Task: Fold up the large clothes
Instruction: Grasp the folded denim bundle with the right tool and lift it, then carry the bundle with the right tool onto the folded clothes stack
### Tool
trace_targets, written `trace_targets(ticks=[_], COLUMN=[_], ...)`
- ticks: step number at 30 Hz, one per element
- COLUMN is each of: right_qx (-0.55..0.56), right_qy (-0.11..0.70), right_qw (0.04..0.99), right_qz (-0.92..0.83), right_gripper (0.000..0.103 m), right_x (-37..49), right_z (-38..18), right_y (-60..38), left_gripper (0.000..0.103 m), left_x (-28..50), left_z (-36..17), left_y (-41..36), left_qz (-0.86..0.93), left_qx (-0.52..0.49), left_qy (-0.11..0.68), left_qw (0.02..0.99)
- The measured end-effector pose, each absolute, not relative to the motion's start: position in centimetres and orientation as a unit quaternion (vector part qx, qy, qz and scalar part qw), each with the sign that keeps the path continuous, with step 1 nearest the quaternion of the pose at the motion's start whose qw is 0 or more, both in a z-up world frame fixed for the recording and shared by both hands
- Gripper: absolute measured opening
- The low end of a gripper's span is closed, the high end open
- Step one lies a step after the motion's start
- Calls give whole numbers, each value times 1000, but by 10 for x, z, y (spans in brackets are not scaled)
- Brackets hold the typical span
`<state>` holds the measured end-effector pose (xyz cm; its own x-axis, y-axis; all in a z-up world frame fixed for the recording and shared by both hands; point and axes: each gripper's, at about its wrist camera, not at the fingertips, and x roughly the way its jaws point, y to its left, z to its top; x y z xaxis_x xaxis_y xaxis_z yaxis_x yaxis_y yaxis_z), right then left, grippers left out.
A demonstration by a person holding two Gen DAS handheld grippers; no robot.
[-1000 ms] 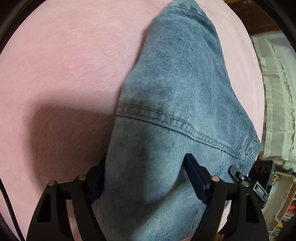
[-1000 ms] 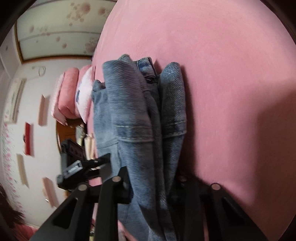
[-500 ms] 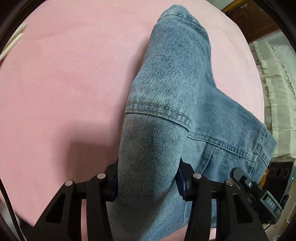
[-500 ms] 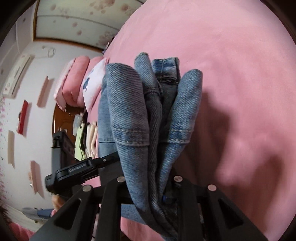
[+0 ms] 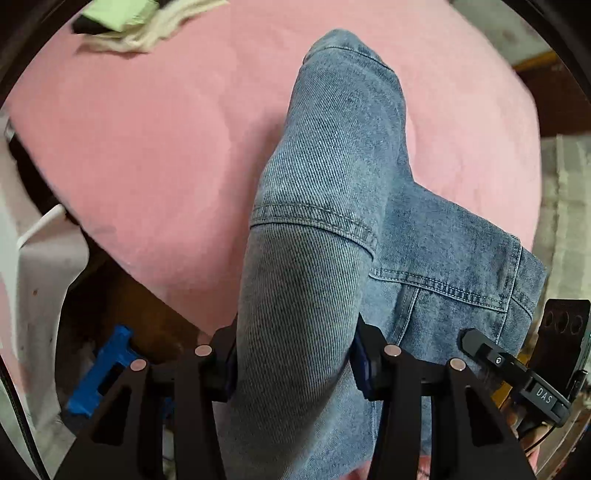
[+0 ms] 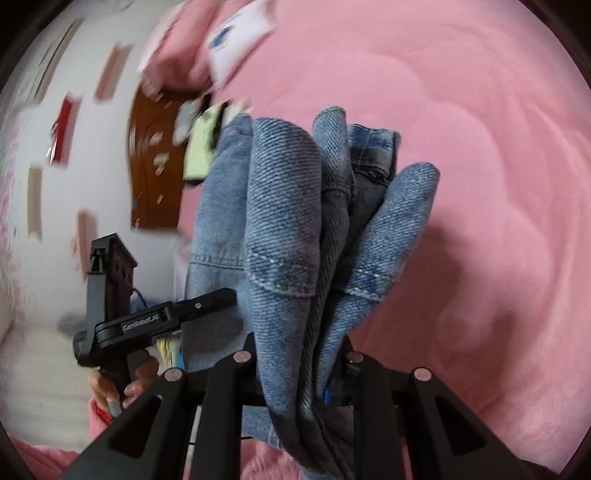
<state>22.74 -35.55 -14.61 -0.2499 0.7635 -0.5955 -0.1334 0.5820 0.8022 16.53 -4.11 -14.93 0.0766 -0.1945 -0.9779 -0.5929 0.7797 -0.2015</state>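
Observation:
A pair of blue denim jeans (image 5: 332, 192) hangs folded over both grippers above a pink blanket (image 5: 155, 140). My left gripper (image 5: 295, 354) is shut on a thick fold of the jeans, which bulges up between its black fingers. My right gripper (image 6: 299, 360) is shut on several bunched layers of the jeans (image 6: 291, 206), their hems sticking up ahead of it. The other gripper shows at the right edge of the left wrist view (image 5: 524, 384) and at the left of the right wrist view (image 6: 147, 321).
The pink blanket (image 6: 480, 147) covers a bed. A green and cream cloth pile (image 5: 136, 26) lies at its far edge. A blue object (image 5: 103, 373) lies on the floor beside the bed. A pink pillow (image 6: 207, 55) and brown door (image 6: 155, 158) stand beyond.
Both grippers have closed tighter on the jeans and lifted them off the blanket. The views have risen and tilted, so the bed's edge and the floor now show.

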Motion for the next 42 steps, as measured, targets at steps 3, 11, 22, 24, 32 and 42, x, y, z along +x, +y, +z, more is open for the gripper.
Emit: trace_targets(ticks=[3,11,22,24,32,42], right_qx=[201,152,229,223,228,282], right_qy=[672,626,609,603,581,586], right_qw=[569,615,636,643,650,648], right_qz=[429,456,416,417,434,397], right_gripper=[17,17,17,17,17,17], right_x=[228,244,275,278,337,427], right_z=[-115,-62,-79,-75,-65,-142], right_y=[-335,-246,-46,-11,158,309], left_gripper=[46,46,45,45,45,46], left_x=[138,130,209,223,294,387], left_z=[-123,-70,-46,-36,-13,-105], left_y=[-24,77,296,335,480,613], left_qz=[159,140,100,99,126,149], left_qx=[-317,-290,-177,-157,-116,-97], left_qy=[637,606,619,617,606,596], left_qw=[685,727,759,765,777,783])
